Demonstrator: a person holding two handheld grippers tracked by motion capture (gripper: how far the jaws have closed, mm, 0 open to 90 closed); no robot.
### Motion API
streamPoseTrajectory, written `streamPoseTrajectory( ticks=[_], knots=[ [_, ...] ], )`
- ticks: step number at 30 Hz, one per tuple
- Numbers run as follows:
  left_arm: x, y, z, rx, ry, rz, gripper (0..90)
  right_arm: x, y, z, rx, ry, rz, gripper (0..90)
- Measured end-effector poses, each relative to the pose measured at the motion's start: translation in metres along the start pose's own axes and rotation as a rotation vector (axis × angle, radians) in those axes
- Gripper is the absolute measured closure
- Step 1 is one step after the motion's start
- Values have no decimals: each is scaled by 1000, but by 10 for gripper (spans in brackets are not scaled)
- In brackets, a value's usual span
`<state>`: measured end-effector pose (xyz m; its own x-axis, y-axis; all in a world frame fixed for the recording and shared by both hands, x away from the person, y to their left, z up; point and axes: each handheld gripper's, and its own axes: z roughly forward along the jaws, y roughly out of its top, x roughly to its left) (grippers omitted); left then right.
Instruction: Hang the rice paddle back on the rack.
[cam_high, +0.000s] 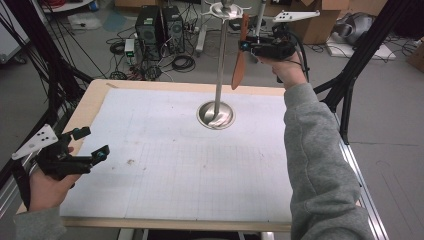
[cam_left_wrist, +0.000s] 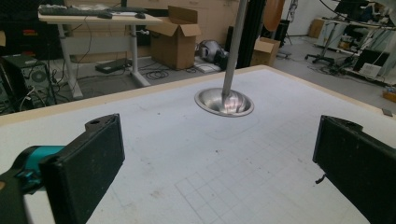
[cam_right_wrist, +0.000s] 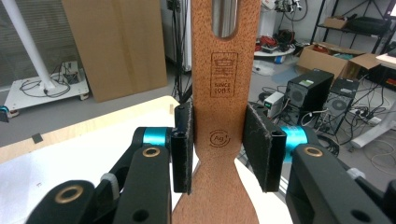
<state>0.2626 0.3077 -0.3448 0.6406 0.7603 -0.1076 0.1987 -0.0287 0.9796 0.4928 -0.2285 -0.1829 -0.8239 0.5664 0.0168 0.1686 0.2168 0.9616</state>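
Note:
A wooden spatula (cam_high: 239, 60) hangs upright beside the pole of a metal stand (cam_high: 220, 65), above the far side of the table. My right gripper (cam_high: 243, 46) is shut on its handle, level, high over the table's far edge. In the right gripper view the pads (cam_right_wrist: 183, 144) press both sides of the stamped handle (cam_right_wrist: 219, 93), and shiny metal shows through the slot at the handle's top. My left gripper (cam_high: 92, 143) is held low at the table's left edge, open with nothing in it. The left gripper (cam_left_wrist: 219, 172) faces the stand's dished base (cam_left_wrist: 224, 101).
A white gridded mat (cam_high: 175, 165) covers the wooden tabletop. The stand's base (cam_high: 216, 115) sits in the far middle. Computer towers (cam_high: 160, 25), cables and cardboard boxes lie on the floor beyond. Black frame legs (cam_high: 350, 75) stand at the right.

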Motion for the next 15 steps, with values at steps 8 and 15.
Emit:
streamPoseTrajectory(
  ticks=[8, 15],
  knots=[
    [0, 0, 1, 3, -1, 0, 26, 0, -1, 0, -6, -1, 8, 646],
    [0, -1, 2, 6, -2, 1, 26, 1, -2, 0, -12, -11, 1, 639]
  ],
)
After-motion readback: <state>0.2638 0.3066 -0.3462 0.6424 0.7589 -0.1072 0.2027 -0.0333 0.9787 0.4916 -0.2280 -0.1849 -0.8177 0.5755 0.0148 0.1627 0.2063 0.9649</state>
